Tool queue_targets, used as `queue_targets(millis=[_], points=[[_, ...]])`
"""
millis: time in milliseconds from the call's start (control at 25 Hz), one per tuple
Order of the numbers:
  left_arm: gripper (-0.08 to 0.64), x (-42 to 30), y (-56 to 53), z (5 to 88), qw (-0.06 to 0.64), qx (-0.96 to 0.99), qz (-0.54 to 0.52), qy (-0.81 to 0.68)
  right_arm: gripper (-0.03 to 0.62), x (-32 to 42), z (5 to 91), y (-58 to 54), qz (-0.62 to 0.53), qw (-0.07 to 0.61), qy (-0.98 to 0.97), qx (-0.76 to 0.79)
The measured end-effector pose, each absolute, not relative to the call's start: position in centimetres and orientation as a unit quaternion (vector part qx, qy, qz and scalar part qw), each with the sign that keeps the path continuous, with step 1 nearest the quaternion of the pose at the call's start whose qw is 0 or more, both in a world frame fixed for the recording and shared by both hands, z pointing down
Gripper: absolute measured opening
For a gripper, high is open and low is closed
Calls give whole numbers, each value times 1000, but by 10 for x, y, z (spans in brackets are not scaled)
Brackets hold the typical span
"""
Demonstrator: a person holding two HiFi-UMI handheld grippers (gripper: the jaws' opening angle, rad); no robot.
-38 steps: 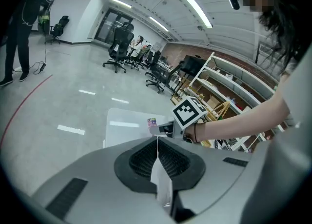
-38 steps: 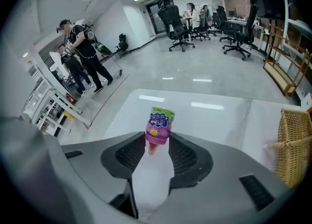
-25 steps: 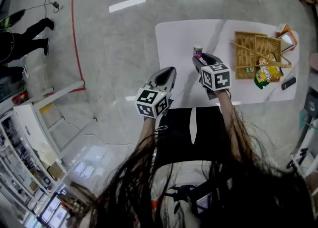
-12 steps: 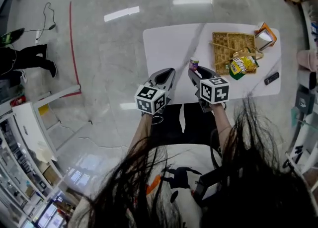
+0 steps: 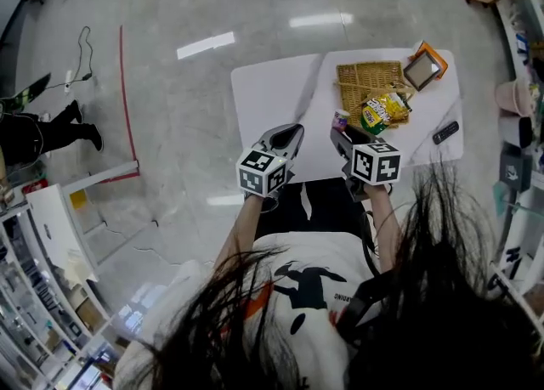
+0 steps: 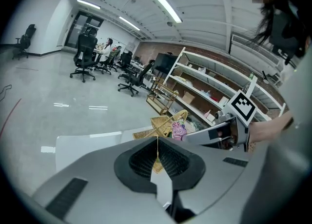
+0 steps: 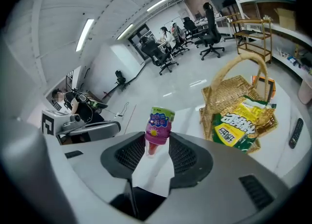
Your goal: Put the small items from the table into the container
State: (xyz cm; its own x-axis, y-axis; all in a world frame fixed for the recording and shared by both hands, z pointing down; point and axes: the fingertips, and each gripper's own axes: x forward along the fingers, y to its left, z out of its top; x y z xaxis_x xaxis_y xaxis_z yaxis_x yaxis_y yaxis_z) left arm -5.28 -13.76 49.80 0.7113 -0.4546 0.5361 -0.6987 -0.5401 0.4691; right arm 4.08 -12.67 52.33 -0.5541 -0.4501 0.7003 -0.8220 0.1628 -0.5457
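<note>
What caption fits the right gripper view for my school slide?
The right gripper holds a small pink bottle, with the basket and snack bag beyond.

Left claw (image 5: 287, 132) jaws together, right claw (image 5: 341, 132) clamped on small pink bottle (image 7: 158, 126), both tilted downward

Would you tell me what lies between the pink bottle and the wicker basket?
Between pink bottle and wicker basket: only bare table, per the right gripper view.
</note>
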Motion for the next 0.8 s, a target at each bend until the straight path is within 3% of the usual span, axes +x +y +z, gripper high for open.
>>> queue_targets(millis=[400, 800], points=[[6, 3, -157, 480, 318, 868, 192, -331, 161, 155, 540, -130, 472, 219, -711, 472], [6, 24, -154, 474, 310, 860, 210, -348, 161, 188, 564, -179, 469, 217, -697, 497]])
